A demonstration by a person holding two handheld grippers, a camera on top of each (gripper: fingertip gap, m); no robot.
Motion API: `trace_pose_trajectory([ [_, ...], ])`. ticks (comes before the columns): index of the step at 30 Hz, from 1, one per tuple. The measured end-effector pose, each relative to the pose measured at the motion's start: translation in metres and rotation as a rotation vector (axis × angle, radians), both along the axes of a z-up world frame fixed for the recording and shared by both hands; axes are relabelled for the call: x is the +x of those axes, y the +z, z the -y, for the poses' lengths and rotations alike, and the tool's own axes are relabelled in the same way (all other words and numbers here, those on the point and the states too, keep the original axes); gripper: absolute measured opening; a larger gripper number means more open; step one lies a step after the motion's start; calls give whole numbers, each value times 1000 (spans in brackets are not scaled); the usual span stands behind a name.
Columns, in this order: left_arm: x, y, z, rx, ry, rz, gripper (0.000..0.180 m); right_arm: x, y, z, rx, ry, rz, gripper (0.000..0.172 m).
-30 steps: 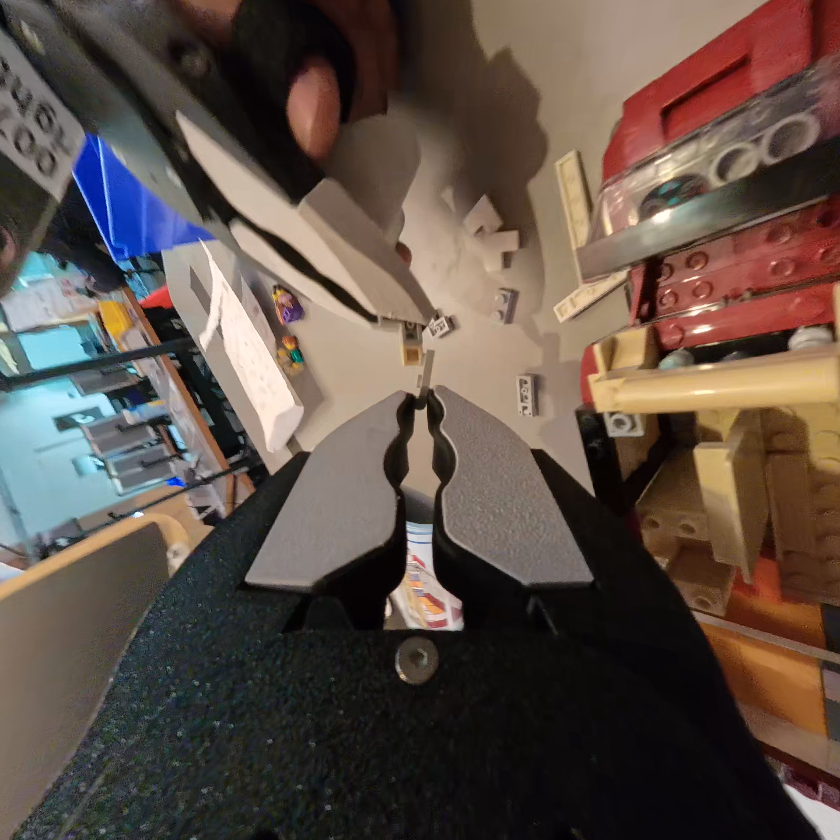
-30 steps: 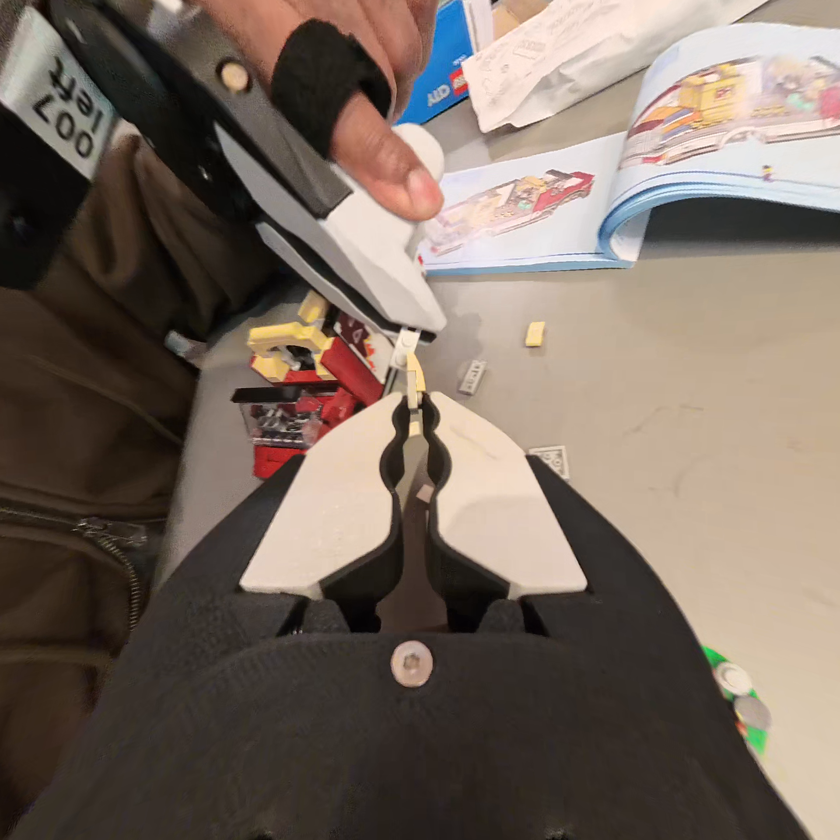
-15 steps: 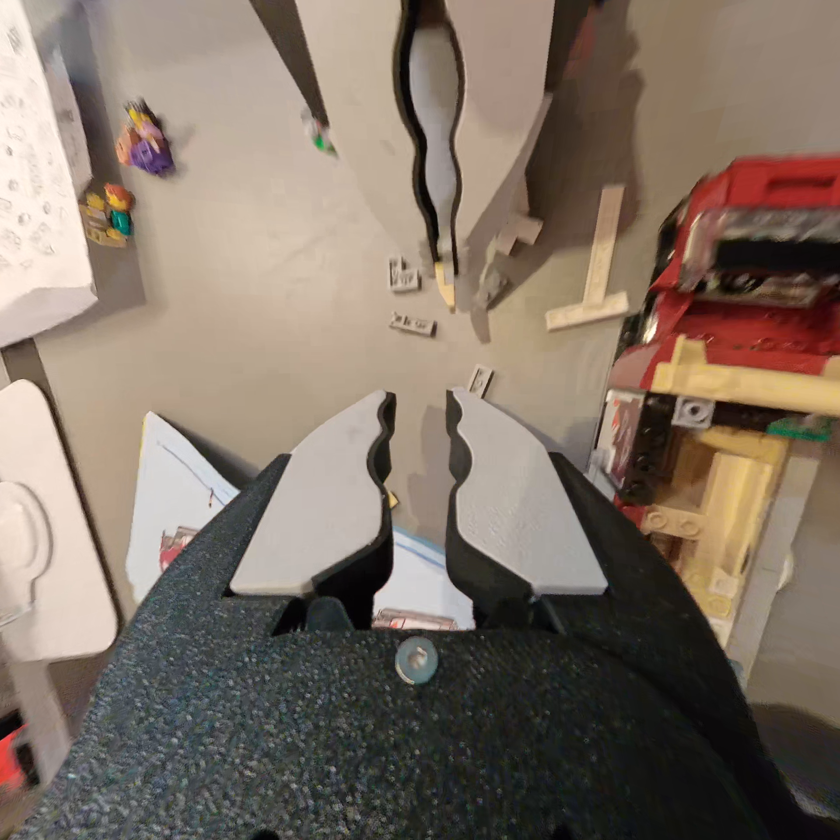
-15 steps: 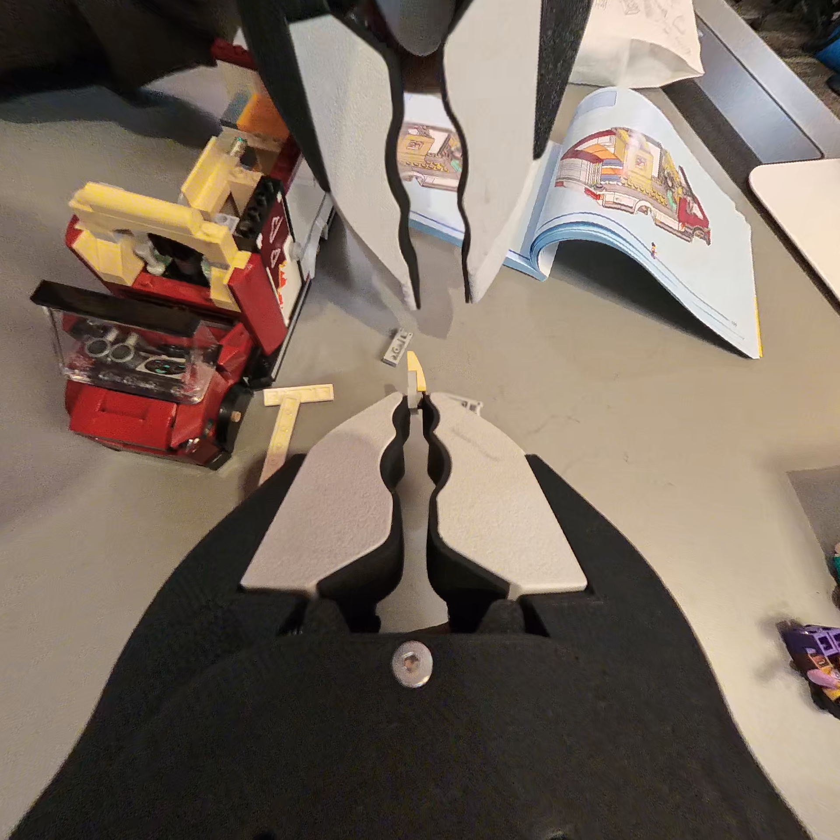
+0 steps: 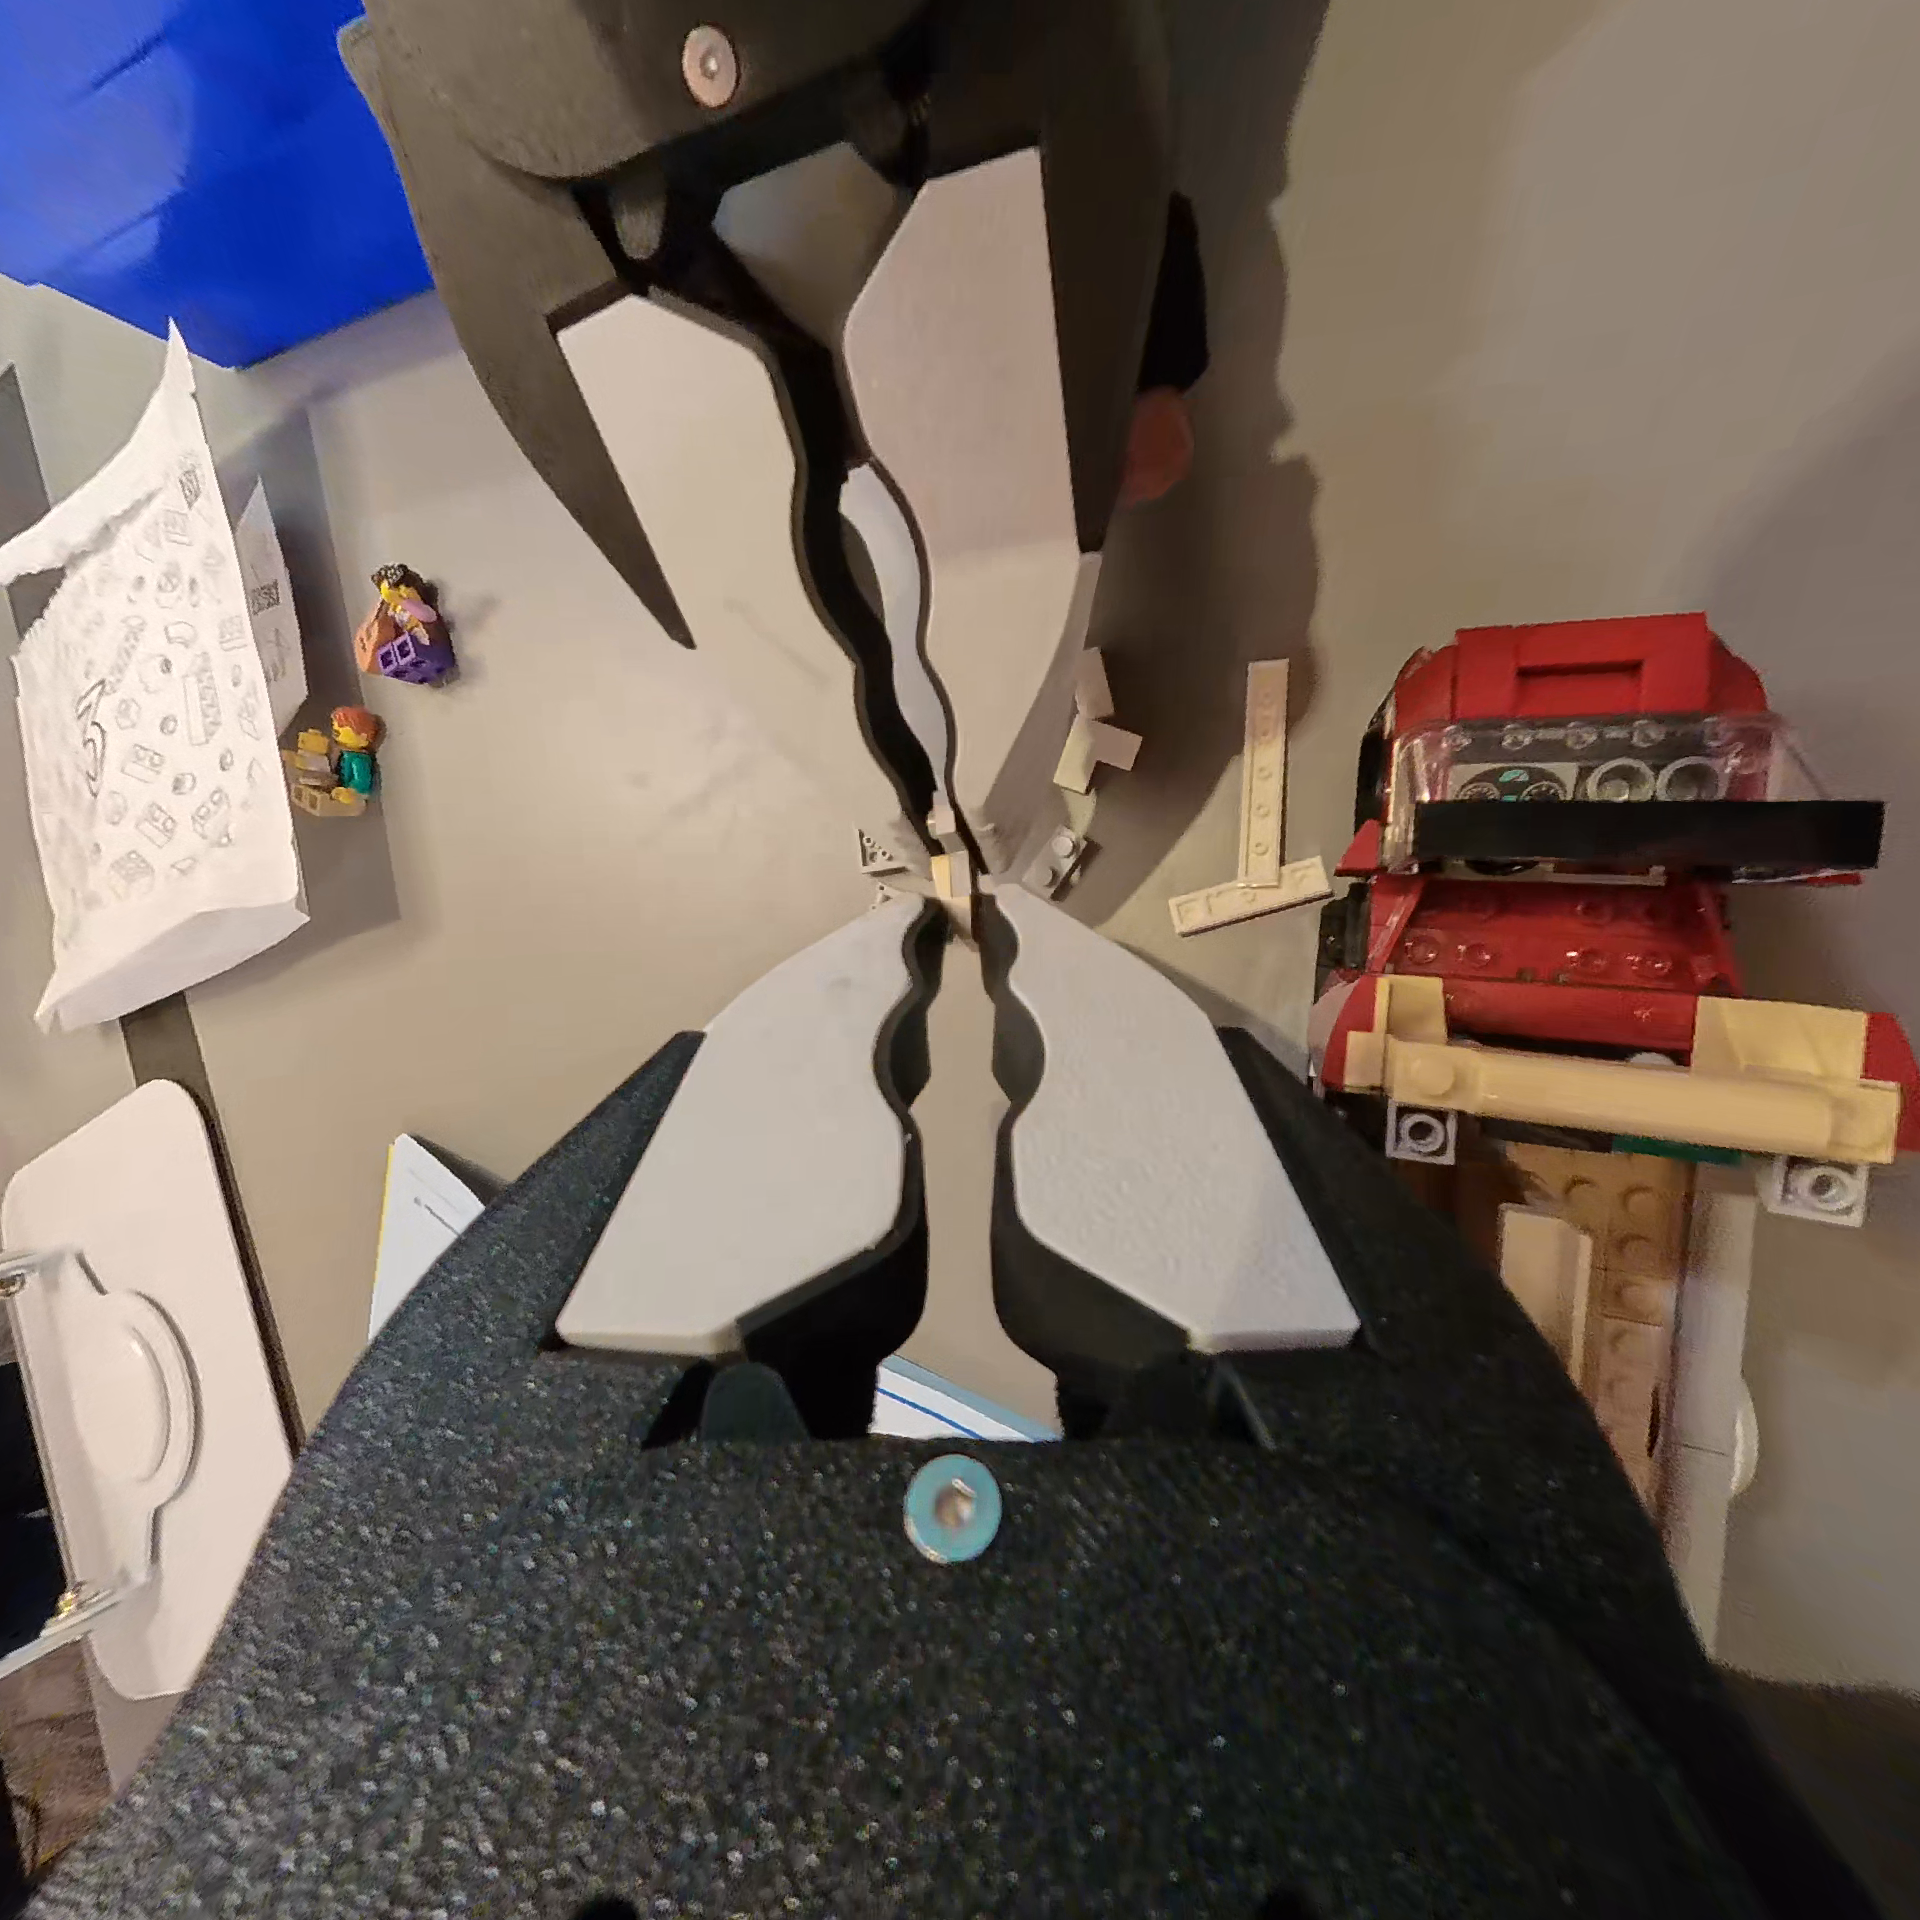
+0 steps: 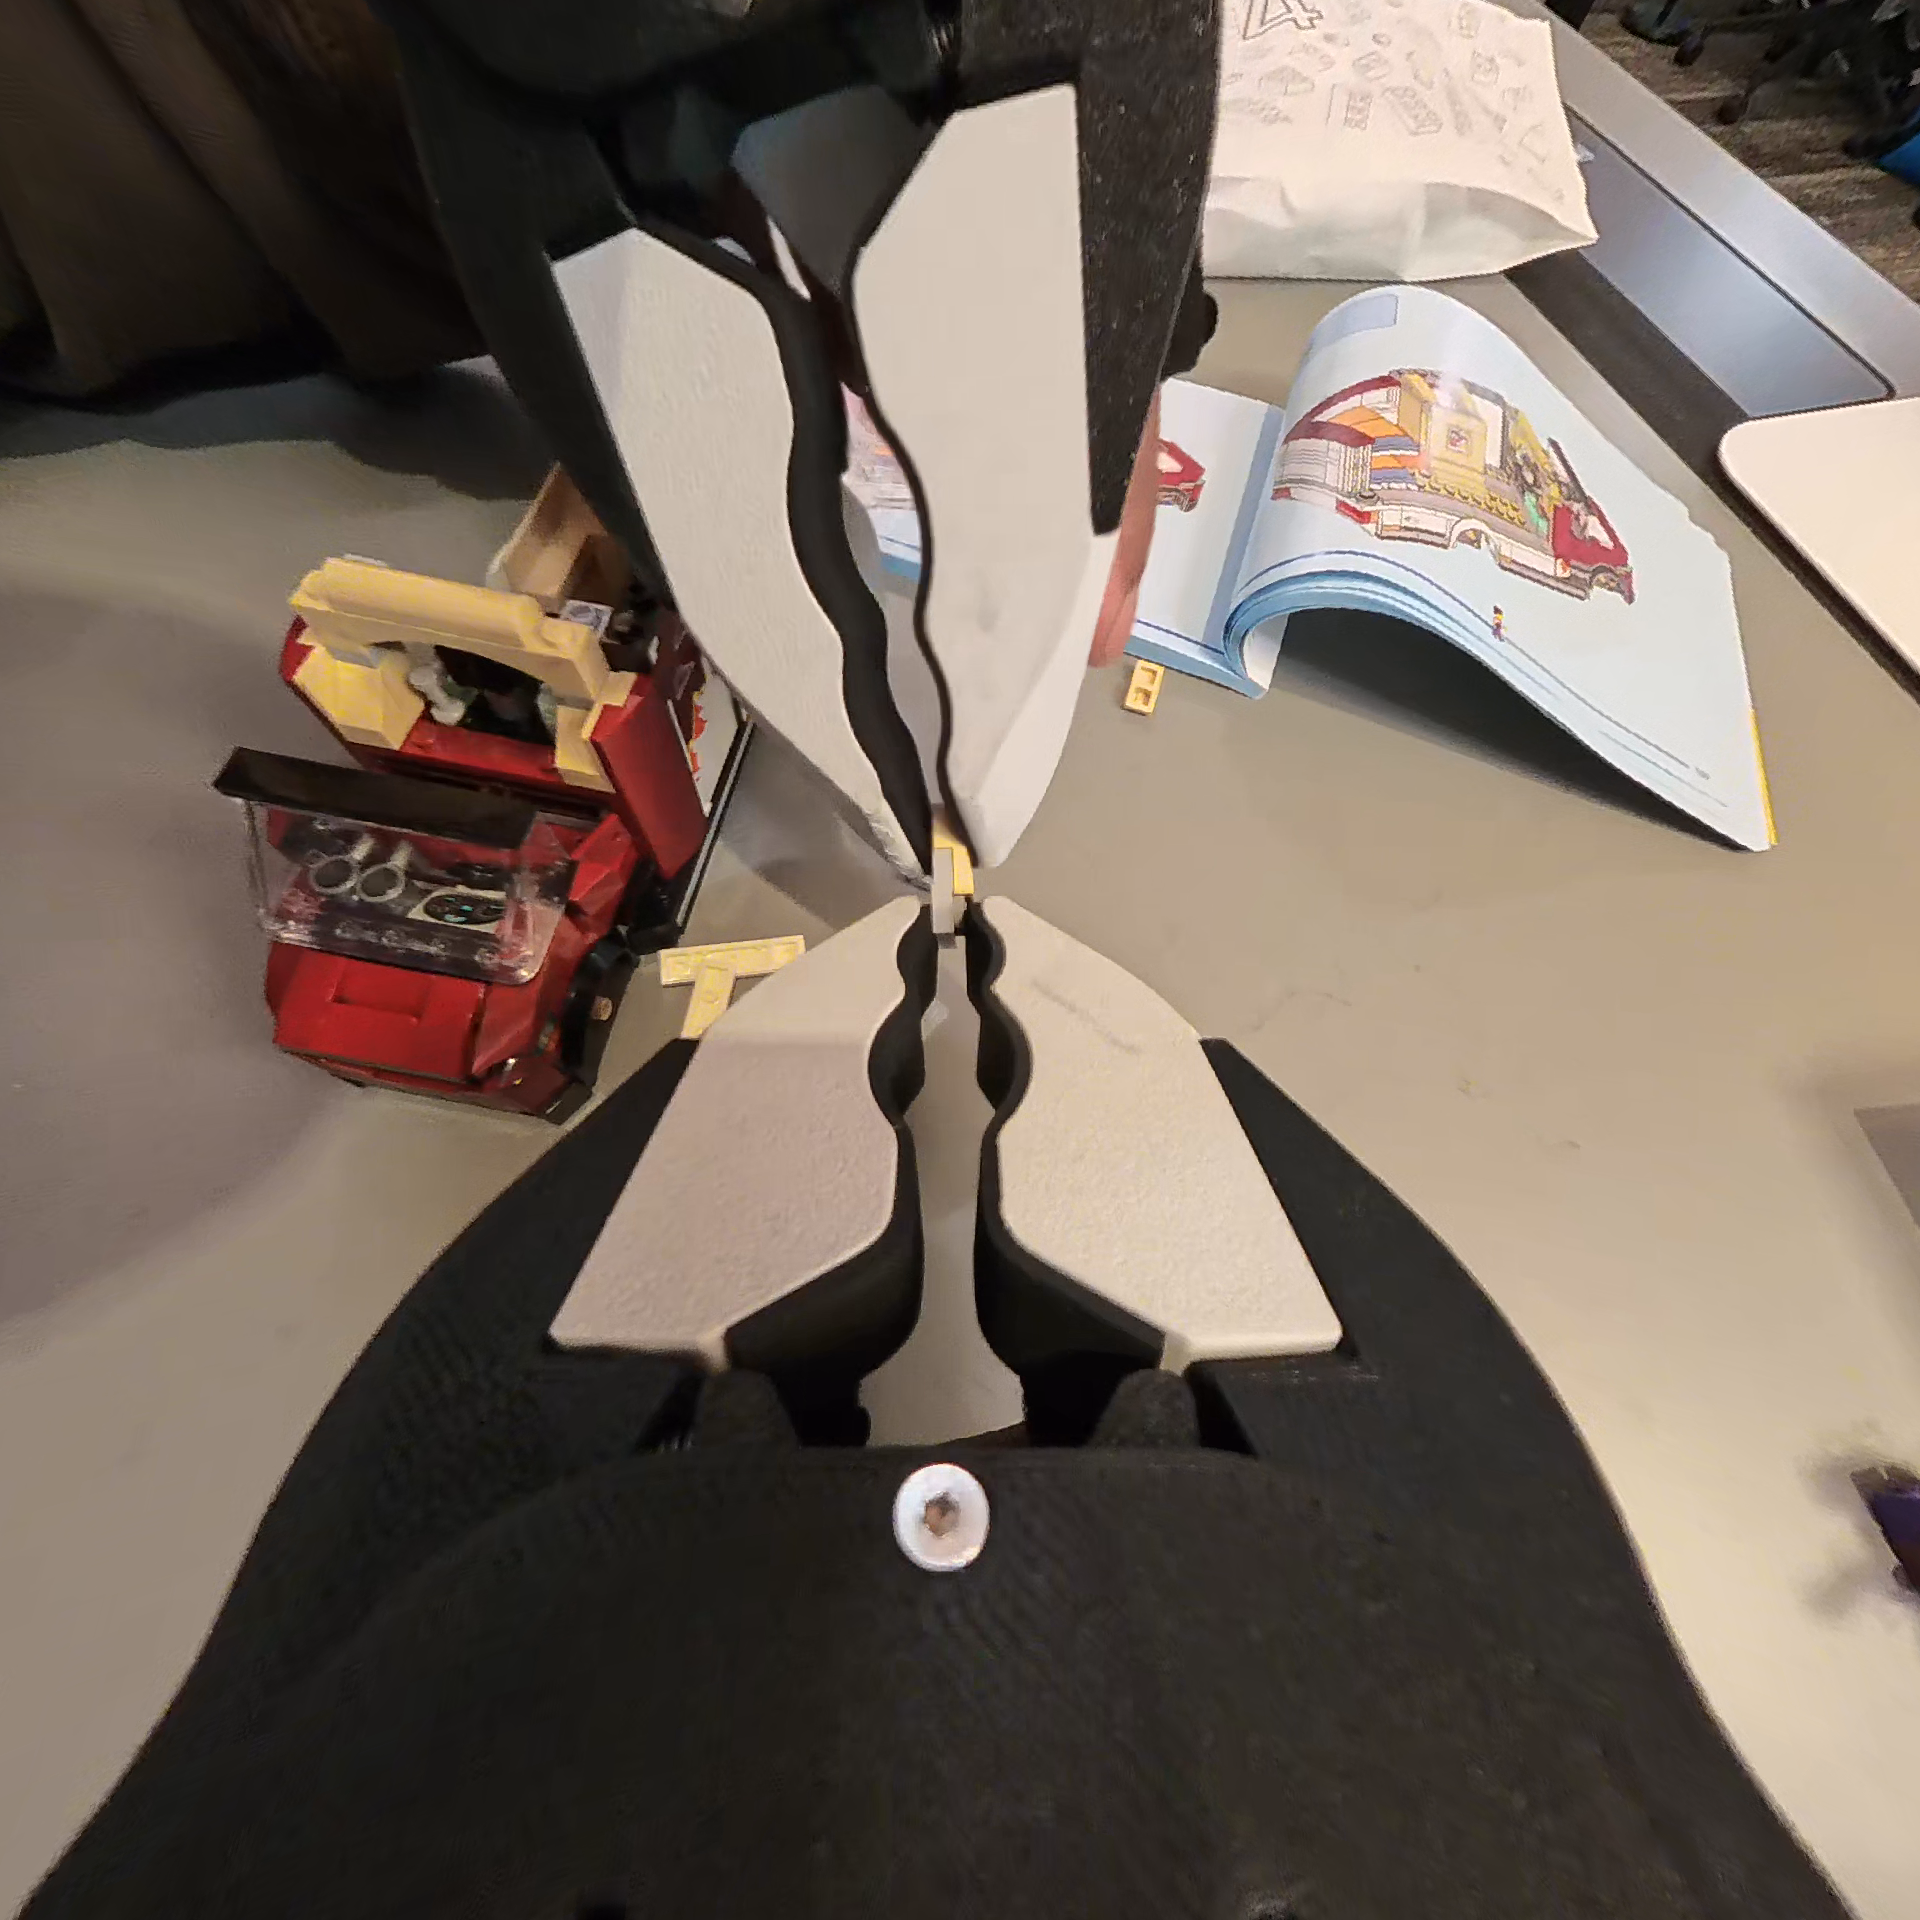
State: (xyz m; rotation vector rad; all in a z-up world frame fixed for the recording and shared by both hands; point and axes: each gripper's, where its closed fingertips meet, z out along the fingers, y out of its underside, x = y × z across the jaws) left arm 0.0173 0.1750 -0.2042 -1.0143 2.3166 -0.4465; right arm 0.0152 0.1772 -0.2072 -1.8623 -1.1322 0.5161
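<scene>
My two grippers meet tip to tip above the grey table (image 6: 1403, 1039). In the left wrist view my left gripper (image 5: 961, 916) is shut on a small tan brick piece (image 5: 954, 878); the right gripper comes down from above onto the same small assembly. In the right wrist view my right gripper (image 6: 948, 923) is shut on a small grey piece (image 6: 943, 914), which is joined to the tan piece (image 6: 958, 868) pinched by the left gripper's fingers (image 6: 997, 623) above it.
A red and tan brick truck (image 6: 468, 883) stands left of the grippers, a tan T-shaped plate (image 6: 727, 966) beside it. An open instruction booklet (image 6: 1455, 571), a paper bag (image 6: 1382, 135), minifigures (image 5: 405, 634), small loose plates (image 5: 1060, 857) and a blue box (image 5: 208, 156) lie around. The grippers are tip to tip, or close to it.
My left gripper opened and drew back half a second ago, then came back and shut on the tan piece. My right gripper kept its hold on the small assembly throughout.
</scene>
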Motion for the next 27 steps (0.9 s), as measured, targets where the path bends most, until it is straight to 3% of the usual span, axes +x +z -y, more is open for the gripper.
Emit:
trace_pose_trajectory([
  [5, -3, 2, 2, -125, 56, -46, 5, -2, 2, 0, 102, 21, 52, 5],
  [16, -4, 12, 2, -498, 183, -61, 5, 1, 19, -5, 600, 30, 334, 5],
  [22, -11, -8, -17, -322, 263, -140, 5, 14, -18, -11, 376, 4, 427, 5],
  [27, -16, -23, -21, -277, 286, -203, 10, 20, -27, -11, 213, -32, 361, 5],
])
